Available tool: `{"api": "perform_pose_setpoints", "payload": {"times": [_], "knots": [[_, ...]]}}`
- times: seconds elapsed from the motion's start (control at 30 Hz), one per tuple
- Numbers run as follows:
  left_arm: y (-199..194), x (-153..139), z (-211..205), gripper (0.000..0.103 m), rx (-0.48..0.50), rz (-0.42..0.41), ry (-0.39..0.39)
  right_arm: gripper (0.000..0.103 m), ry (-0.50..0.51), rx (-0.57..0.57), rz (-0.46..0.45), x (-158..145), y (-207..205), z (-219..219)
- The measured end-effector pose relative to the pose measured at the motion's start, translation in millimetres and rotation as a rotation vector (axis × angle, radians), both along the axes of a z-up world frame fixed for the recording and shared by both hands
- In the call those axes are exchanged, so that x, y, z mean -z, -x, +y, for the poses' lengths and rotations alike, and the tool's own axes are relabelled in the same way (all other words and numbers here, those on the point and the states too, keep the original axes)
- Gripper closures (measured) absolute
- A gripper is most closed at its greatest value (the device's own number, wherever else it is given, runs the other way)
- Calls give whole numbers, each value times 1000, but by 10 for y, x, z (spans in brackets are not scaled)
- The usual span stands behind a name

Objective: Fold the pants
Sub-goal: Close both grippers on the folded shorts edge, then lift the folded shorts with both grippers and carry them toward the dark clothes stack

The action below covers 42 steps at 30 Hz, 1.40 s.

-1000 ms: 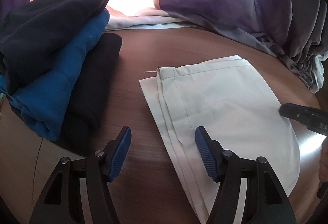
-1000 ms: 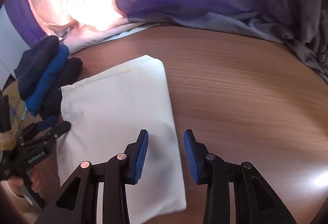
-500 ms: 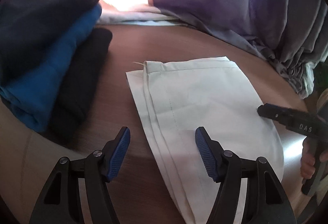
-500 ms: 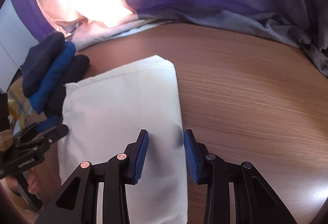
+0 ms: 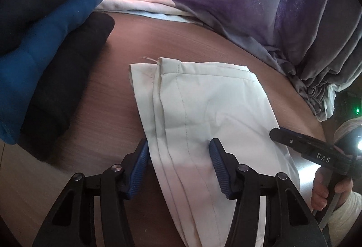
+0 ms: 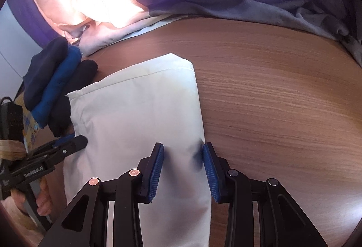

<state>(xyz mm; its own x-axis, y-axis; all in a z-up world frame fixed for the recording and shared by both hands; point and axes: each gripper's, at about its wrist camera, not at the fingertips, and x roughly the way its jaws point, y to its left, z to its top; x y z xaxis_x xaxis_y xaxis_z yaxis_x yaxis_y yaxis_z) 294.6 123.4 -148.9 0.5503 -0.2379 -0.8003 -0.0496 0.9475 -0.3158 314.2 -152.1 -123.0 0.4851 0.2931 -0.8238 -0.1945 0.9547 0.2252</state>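
Note:
Folded pale cream pants [image 5: 210, 111] lie flat on the wooden table [image 5: 126, 48]; they also show in the right wrist view [image 6: 138, 111]. My left gripper [image 5: 178, 165] is open, its jaws straddling the layered left edge of the pants. My right gripper [image 6: 182, 170] is open, its jaws straddling the folded right edge. Each gripper shows in the other's view, the right one [image 5: 301, 147] at the pants' right side, the left one [image 6: 56, 149] at their left side.
A stack of folded dark navy, blue and black garments [image 5: 45, 48] sits left of the pants, also in the right wrist view [image 6: 56, 79]. Purple and grey cloth [image 5: 271, 9] is piled along the table's far edge. Bare wood [image 6: 282, 100] lies to the right.
Both grippers have moved forward and down onto the pants, so each now straddles an edge of the fabric. The pants have not moved.

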Motion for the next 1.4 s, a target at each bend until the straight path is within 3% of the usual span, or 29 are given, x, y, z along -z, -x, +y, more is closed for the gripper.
{"api": "perform_pose_setpoints", "payload": {"times": [0.2, 0.23, 0.27, 0.37, 0.4, 0.47, 0.53, 0.57, 0.77, 0.9, 1.0, 1.1, 1.4], "knots": [[-18, 10, -20, 47, 10, -12, -4, 65, -30, 10, -4, 34, 0, -62], [-26, 19, -20, 51, 18, -15, 3, 65, -37, 13, -2, 40, -4, -74], [-38, 27, -22, 61, 31, -15, 21, 65, -36, 14, -2, 34, -15, -61], [-73, 47, 3, 65, 31, -1, 82, 66, -38, 18, -4, 34, -20, -67], [-78, 44, 2, 66, 34, 0, 80, 67, -37, 21, -4, 32, -17, -67], [-81, 4, -18, 76, 47, -7, 63, 79, -41, 31, -22, 33, -10, -75], [-89, -40, -38, 80, 69, -16, 39, 89, -71, 56, -11, 35, -11, -109], [-91, -49, -33, 82, 75, -19, 43, 89, -84, 65, -7, 32, -4, -120], [-102, -57, -40, 85, 110, -15, 90, 93, -34, 115, -43, -85, 126, -83], [-94, -49, -97, 80, 143, -8, 83, 93, -19, 150, -35, -132, 279, -114], [-83, -63, -121, 71, 157, -10, 49, 87, 2, 183, -31, -113, 366, -138], [-74, -50, -132, 63, 162, 1, 32, 62, 12, 224, -25, -108, 396, -208], [-137, 44, -137, 63, 147, 38, 127, 61, -69, 219, 4, -16, 348, -298]]}}
